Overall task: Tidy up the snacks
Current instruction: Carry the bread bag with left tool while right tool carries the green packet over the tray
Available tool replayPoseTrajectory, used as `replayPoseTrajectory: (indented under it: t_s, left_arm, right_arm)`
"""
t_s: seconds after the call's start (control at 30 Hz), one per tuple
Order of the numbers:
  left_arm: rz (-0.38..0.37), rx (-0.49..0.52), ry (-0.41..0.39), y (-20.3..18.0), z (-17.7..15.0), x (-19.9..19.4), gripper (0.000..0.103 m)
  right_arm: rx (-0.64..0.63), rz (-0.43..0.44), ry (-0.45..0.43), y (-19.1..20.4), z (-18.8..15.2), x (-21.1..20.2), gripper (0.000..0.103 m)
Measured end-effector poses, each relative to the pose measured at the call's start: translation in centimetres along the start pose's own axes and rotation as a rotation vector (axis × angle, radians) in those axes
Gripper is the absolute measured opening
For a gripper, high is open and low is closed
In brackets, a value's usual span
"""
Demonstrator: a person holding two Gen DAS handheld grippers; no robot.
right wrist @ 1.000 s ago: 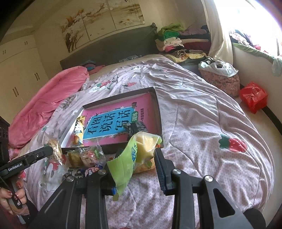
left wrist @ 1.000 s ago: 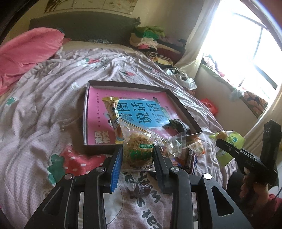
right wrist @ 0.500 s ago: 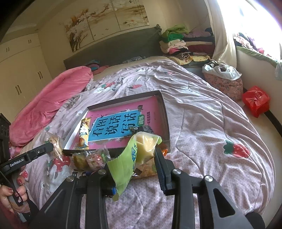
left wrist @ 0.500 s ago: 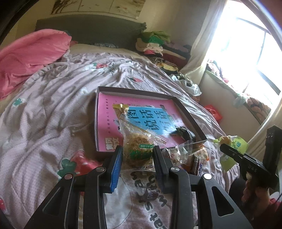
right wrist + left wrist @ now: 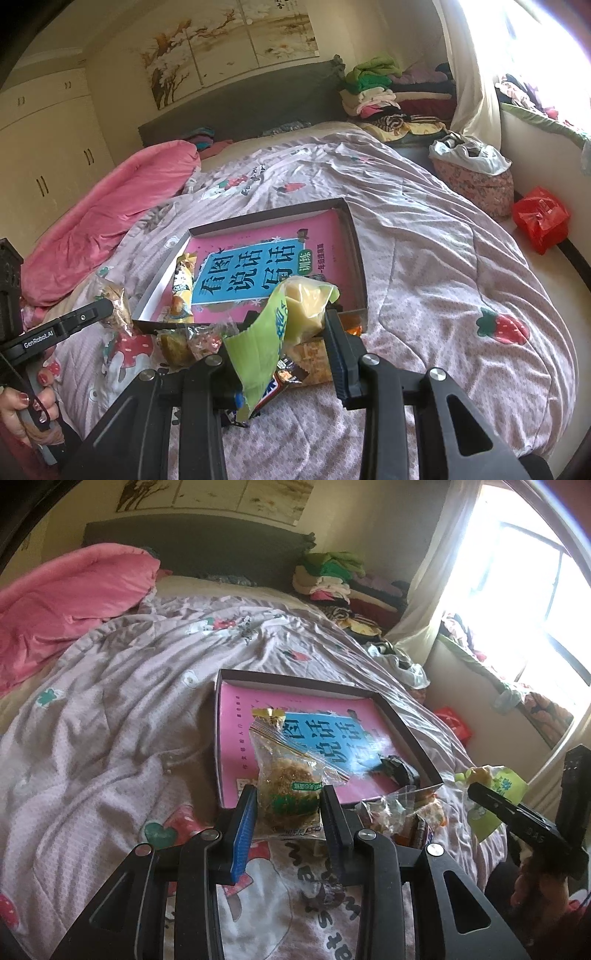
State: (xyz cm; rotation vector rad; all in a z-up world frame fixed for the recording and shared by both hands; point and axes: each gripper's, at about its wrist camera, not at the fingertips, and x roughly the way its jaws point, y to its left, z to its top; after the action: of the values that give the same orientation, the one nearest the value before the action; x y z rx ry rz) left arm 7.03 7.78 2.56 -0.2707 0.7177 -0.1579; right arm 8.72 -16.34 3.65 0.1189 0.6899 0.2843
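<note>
Grippers clamp snacks: left gripper [image 5: 289,806] a clear packet [image 5: 286,775], right gripper [image 5: 282,347] seemingly a green bag [image 5: 284,321].

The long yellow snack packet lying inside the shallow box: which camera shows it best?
The right wrist view: the long yellow snack packet lies in plain sight along the shallow box's left side. In the left wrist view only its crimped top end shows, behind the clear bag of brown snack.

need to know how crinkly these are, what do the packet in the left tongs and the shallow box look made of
The packet looks like thin clear glossy plastic film: its brown crumbly contents show through, and its seal edge is crimped. The shallow box looks like matte cardboard: thin, straight dark walls with sharp folded corners.
</note>
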Motion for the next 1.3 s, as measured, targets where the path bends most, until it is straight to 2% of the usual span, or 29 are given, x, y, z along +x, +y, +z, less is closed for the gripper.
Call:
replayPoseTrajectory:
  t_s: [1.3]
  left_arm:
    - [0.032, -0.039, -0.016, 0.7, 1.7, 1.3, 0.036]
  right_arm:
    - [-0.020, 0.048, -0.001, 1.8, 3.1, 3.7, 0.035]
